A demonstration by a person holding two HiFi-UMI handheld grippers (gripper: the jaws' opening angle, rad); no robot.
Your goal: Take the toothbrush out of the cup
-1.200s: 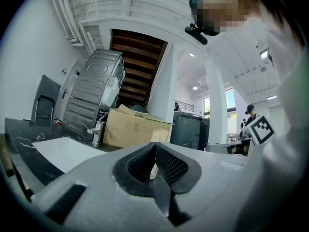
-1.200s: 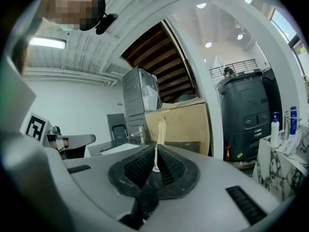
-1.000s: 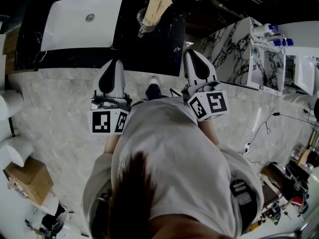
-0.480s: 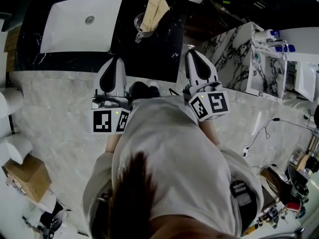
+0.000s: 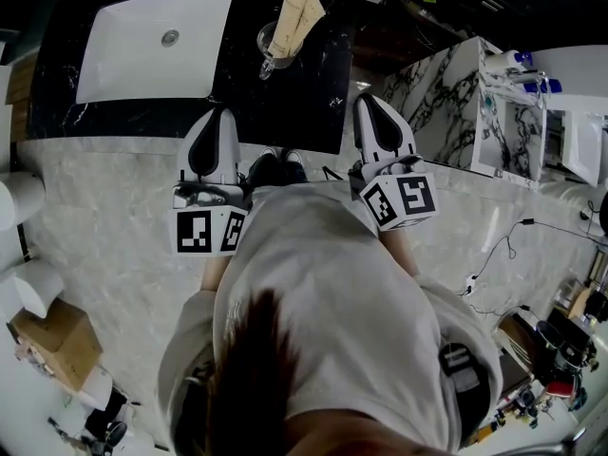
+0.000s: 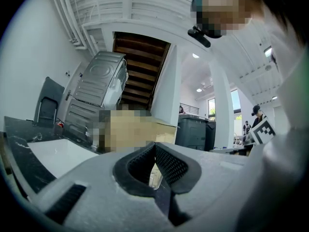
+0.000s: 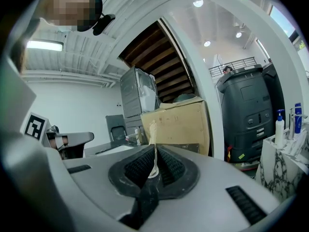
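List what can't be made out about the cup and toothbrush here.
- Head view: the cup holds tan items; they are too small to tell a toothbrush among them.
- Right gripper view: shut fingers hide the cup; only a pale tip shows.
- Left gripper view: fingers and a mosaic patch hide nearly all of it.

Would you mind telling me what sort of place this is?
Probably a mock bathroom set up in a workshop: a white sink in a black counter, a cup beside it, a cardboard box nearby.
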